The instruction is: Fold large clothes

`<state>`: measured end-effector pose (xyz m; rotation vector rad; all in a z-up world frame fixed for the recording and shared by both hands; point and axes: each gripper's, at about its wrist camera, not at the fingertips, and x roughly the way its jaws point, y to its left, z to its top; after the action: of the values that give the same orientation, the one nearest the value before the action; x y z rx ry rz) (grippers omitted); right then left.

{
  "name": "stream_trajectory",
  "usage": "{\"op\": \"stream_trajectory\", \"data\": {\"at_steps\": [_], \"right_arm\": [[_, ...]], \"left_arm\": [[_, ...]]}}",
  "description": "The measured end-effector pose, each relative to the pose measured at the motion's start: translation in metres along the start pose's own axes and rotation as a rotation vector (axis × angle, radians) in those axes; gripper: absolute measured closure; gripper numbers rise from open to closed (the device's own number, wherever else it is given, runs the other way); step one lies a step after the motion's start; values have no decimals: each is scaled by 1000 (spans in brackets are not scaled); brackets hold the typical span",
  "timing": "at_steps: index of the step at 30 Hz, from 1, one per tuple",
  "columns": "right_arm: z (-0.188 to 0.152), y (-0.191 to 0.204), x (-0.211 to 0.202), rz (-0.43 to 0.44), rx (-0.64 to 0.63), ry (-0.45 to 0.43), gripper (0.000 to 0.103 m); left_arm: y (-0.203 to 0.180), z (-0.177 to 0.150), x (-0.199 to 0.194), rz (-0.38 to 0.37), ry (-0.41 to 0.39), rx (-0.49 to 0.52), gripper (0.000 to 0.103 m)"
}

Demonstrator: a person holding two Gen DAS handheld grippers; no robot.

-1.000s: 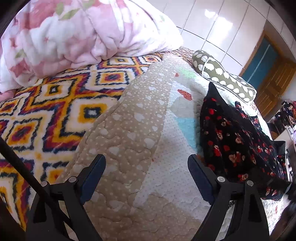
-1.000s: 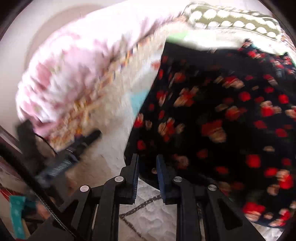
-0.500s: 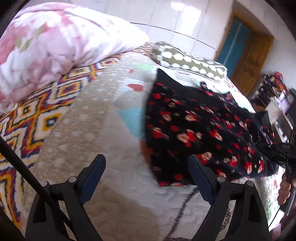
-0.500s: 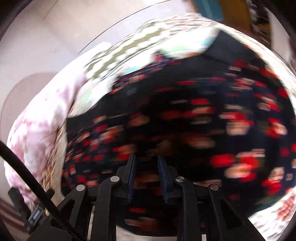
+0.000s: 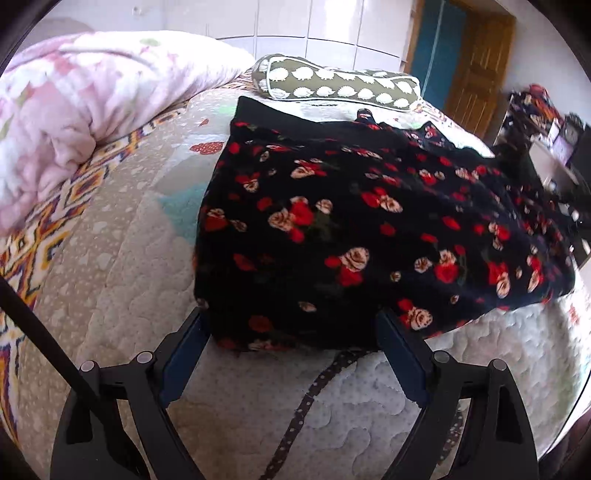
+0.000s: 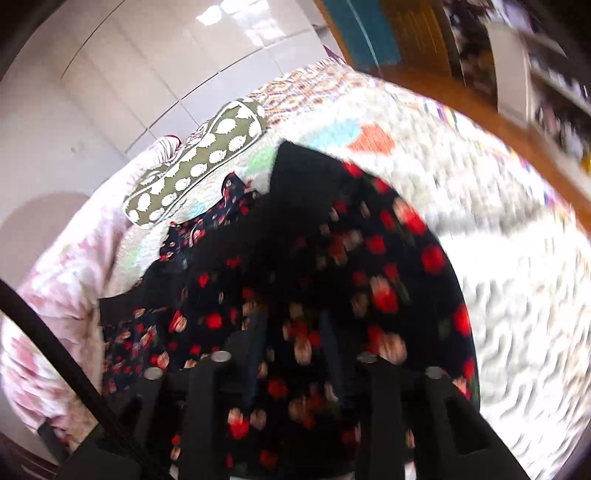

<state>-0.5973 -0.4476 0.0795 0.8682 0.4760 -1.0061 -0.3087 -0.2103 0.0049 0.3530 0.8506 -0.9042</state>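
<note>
**A:** What lies on the bed?

**B:** A black dress [image 5: 362, 236] printed with red and cream roses spreads across a pale quilt [image 5: 147, 302]. Its near hem sits at the front of the bed; the far end reaches toward a green pillow [image 5: 332, 85] patterned with white shapes. A pink flowered duvet [image 5: 81, 107] is heaped to the left, over a blanket with bright diamonds [image 5: 44, 229].

**A:** And the left gripper [image 5: 291, 354]?

**B:** Its two blue-padded fingers [image 5: 184, 354] stand wide apart, one on either side of the dress's near edge. The hem lies between them; nothing is pinched. A dark dotted strap [image 5: 314, 387] trails over the quilt just below that hem, between the fingers.

**A:** The right gripper [image 6: 291, 354]?

**B:** That view is blurred. The flowered cloth drapes over and between its fingers, which stand with a gap between them. Whether they are pinching the fabric cannot be told from this view.

**A:** What else is in the frame?

**B:** A white tiled wall [image 5: 332, 29] behind the bed, and a wooden door [image 5: 476, 70] with a teal panel beside it. From the right gripper's side the same pillow [image 6: 199, 166] shows beyond the dress [image 6: 369, 277], lying just past the cloth's far edge.
</note>
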Motion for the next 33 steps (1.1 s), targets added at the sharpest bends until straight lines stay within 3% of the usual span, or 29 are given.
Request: {"op": "stream_trajectory", "data": {"at_steps": [1, 7, 11, 15, 17, 22, 28, 33], "right_arm": [[5, -4, 3, -14, -7, -4, 56], [70, -12, 74, -177, -31, 52, 56], [89, -35, 93, -121, 77, 102, 56], [86, -26, 66, -123, 0, 78, 56], [80, -21, 45, -115, -35, 53, 41], [26, -25, -26, -20, -85, -4, 34], [-57, -59, -69, 75, -12, 21, 33], [-94, -77, -73, 135, 32, 33, 32]], "left_arm": [[0, -1, 2, 1, 0, -1, 13], [14, 1, 15, -54, 42, -82, 2], [4, 1, 19, -7, 57, -41, 0], [4, 2, 21, -4, 63, -41, 0], [4, 2, 21, -5, 61, -42, 0], [5, 3, 21, -7, 55, -44, 0], [1, -1, 17, 26, 35, -27, 0], [-6, -3, 13, 95, 13, 10, 0]]}}
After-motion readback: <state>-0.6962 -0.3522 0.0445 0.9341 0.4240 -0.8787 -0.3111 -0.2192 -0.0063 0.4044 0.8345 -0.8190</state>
